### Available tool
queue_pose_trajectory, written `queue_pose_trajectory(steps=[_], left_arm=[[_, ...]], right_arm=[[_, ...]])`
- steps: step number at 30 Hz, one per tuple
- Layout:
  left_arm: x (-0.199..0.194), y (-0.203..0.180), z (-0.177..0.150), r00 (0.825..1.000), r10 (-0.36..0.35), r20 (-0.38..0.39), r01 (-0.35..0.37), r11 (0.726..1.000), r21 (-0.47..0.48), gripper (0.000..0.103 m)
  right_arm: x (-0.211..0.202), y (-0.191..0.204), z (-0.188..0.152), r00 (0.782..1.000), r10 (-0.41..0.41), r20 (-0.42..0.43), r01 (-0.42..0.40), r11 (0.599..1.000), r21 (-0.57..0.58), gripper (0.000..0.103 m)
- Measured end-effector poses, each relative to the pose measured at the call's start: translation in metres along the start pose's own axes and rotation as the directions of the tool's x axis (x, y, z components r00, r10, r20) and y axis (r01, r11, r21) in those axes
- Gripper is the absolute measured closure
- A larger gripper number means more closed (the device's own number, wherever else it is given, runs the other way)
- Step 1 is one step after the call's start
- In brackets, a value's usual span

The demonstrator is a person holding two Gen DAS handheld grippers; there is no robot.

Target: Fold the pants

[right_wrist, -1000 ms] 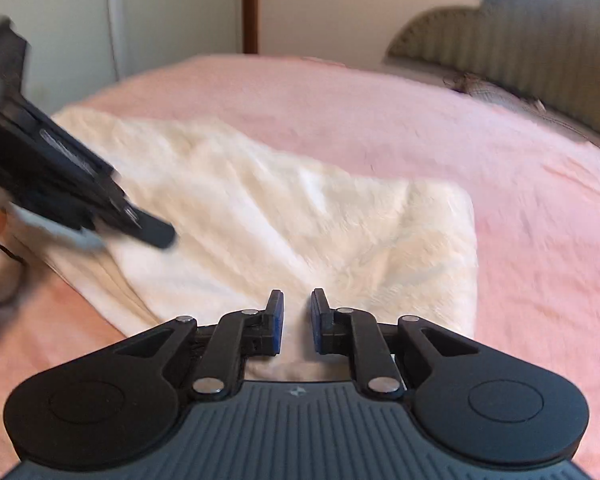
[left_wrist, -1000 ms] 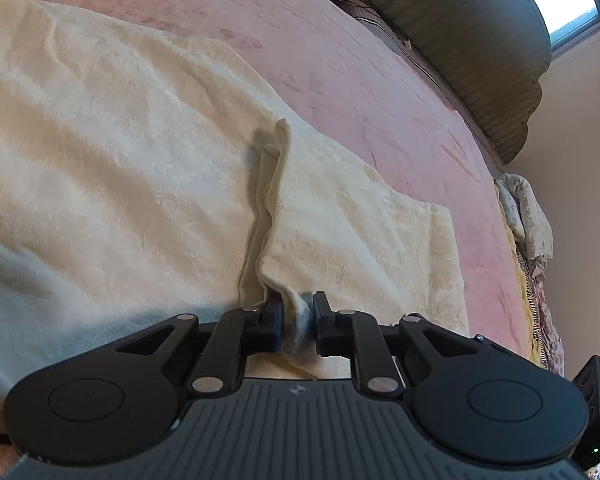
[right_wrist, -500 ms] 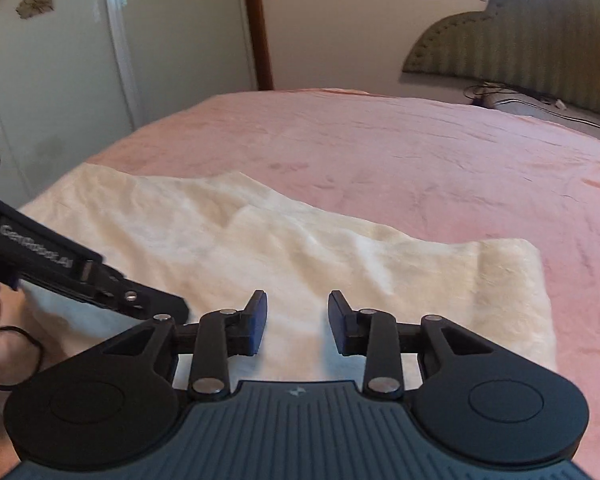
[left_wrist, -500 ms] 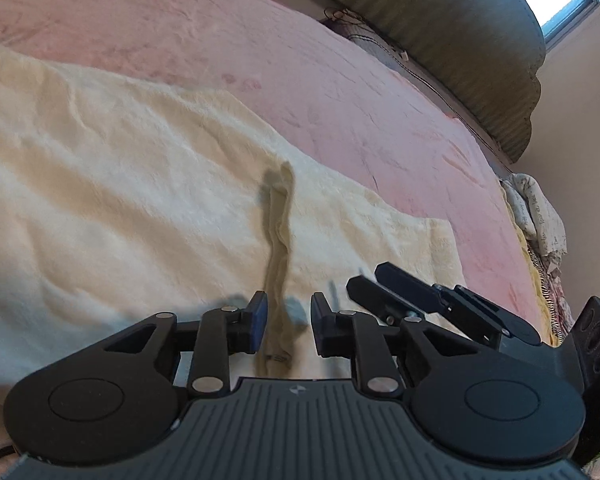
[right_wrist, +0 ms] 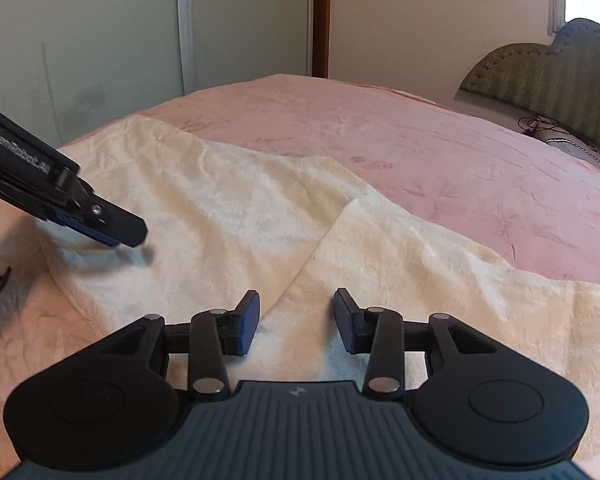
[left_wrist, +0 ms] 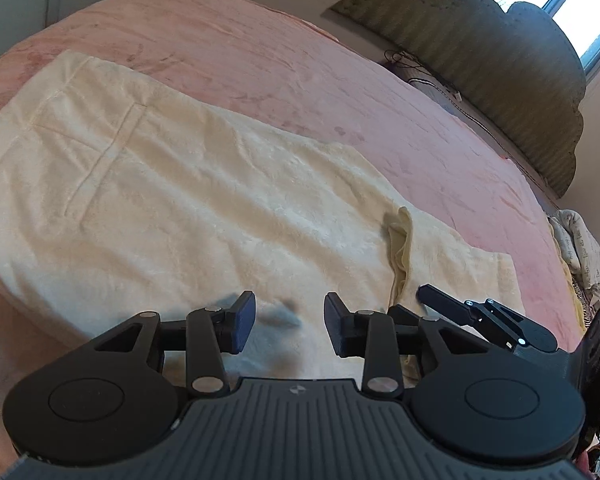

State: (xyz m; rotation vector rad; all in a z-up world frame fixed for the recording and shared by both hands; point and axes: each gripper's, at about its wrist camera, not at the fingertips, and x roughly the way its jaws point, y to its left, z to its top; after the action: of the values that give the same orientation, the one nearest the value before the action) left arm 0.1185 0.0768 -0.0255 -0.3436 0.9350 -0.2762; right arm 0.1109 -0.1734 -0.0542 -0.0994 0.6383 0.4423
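Pink bedspread under cream pants, green headboard behind.

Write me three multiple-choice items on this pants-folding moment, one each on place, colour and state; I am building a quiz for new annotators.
1. Where do the pants lie?
A. on the bedspread
B. on a chair
C. on the floor

2. What colour are the pants?
A. navy
B. cream
C. grey

3. How do the left gripper fingers stand?
A. clamped on fabric
B. apart, nothing between them
C. out of view

Key: 1 A, pink bedspread surrounds them; 2 B, pale cream pile; 3 B, its jaws have just been opening and the gap shows only cloth lying below.
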Motion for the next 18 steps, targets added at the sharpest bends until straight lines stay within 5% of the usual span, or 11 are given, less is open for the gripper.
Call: queue_pose_trajectory(steps=[4,10,14,18], left_arm=[[-0.034,0.017,0.000,0.997,0.033,0.073,-0.033,0.999,0.005,0.055],[-0.083,0.073,0.005,0.981,0.107,0.160,-0.085,0.987,-0.139,0.050],[-0.100,0.111,0.005,0.974,0.152,0.168,-0.105,0.960,-0.259,0.050],[-0.104,0.144,0.003,0.982,0.119,0.146,-0.057,0.927,-0.370,0.050]], right_arm=[[-0.010,0.006,0.011,0.998,-0.025,0.064,0.023,0.999,0.027,0.063],[-0.013,0.072,0.035,0.989,0.107,0.102,-0.084,0.976,-0.201,0.063],[0.001,0.129,0.037,0.975,0.212,0.059,-0.175,0.910,-0.377,0.063],[0.010,0.175,0.032,0.970,0.240,0.045,-0.179,0.823,-0.539,0.063]])
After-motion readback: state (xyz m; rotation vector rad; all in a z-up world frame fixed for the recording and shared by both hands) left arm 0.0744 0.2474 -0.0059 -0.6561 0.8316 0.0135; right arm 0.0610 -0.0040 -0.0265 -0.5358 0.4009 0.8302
